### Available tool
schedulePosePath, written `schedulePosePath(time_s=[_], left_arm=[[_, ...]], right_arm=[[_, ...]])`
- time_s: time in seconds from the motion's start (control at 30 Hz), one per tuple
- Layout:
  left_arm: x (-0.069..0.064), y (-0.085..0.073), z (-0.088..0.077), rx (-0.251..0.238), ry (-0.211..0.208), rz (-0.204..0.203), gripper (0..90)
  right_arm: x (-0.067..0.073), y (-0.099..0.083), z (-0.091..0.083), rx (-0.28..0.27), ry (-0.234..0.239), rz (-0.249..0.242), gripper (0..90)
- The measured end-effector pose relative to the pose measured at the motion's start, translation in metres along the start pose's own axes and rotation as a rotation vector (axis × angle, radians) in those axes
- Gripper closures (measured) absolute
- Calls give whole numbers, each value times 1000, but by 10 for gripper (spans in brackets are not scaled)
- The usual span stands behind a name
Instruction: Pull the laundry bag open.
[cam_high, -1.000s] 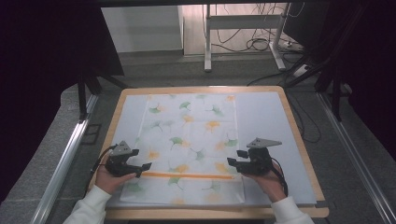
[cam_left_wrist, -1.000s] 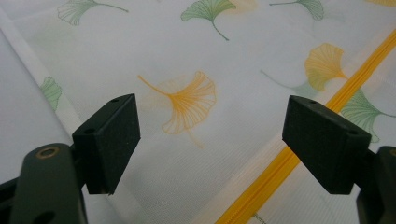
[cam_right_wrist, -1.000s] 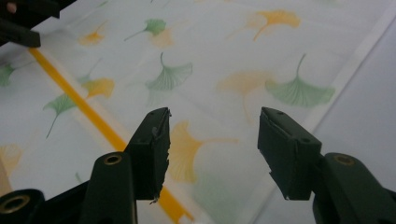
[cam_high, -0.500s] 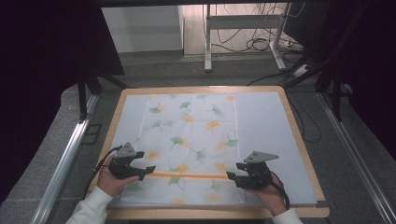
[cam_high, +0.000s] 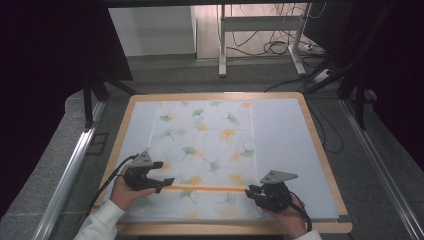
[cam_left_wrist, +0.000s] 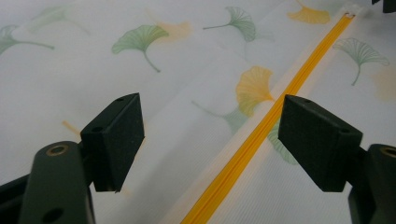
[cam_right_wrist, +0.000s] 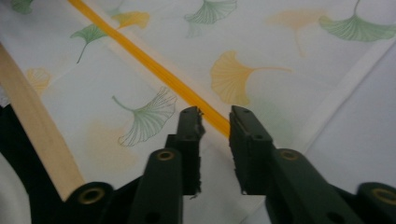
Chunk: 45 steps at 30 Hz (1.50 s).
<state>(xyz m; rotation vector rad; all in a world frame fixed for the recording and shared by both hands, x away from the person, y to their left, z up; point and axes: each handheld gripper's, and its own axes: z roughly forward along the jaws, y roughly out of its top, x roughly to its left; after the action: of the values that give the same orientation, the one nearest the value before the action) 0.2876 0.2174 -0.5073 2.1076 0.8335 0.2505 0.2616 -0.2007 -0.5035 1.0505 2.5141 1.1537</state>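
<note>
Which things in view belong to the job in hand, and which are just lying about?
In the job:
- leaf-print bag
- its orange zip strip
- left tool, jaws wide open
- right tool, jaws just narrowed at the strip's end

Lying about:
- cables on the floor
- metal stand

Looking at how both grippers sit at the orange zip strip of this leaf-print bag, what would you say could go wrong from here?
1. The right gripper has just been closing around the end of the orange strip; its narrow jaws could pinch the thin leaf-print bag too, or slip off.
2. The left gripper stands wide open, the strip off-centre near one pad, so closing may miss it.
</note>
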Motion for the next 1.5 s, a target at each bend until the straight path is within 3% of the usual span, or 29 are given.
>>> schedulePosePath(time_s=[0.27, 0.47, 0.6, 0.77, 0.97, 1.07, 1.3, 1.5], left_arm=[[-11, 11, 9, 12, -8, 40, 225], [-18, 17, 19, 27, -29, 60, 234], [-23, 20, 26, 39, -68, 64, 234], [-33, 29, 39, 48, -91, 101, 238], [-46, 39, 50, 35, -129, 116, 258], [-53, 43, 55, 41, -129, 142, 266], [-66, 52, 64, 52, -183, 148, 311], [-73, 58, 71, 59, -201, 153, 320]], right_arm=[[0, -6, 4, 70, 13, 4, 887], [-4, -13, 4, 105, 2, 36, 889], [-5, -16, 1, 106, -1, 48, 889], [-5, -19, 0, 109, 2, 48, 890], [-5, -19, 0, 111, 1, 44, 890], [-4, -19, 0, 111, 4, 43, 890], [-4, -19, 1, 117, 6, 42, 890], [-4, -19, 2, 119, 8, 38, 890]])
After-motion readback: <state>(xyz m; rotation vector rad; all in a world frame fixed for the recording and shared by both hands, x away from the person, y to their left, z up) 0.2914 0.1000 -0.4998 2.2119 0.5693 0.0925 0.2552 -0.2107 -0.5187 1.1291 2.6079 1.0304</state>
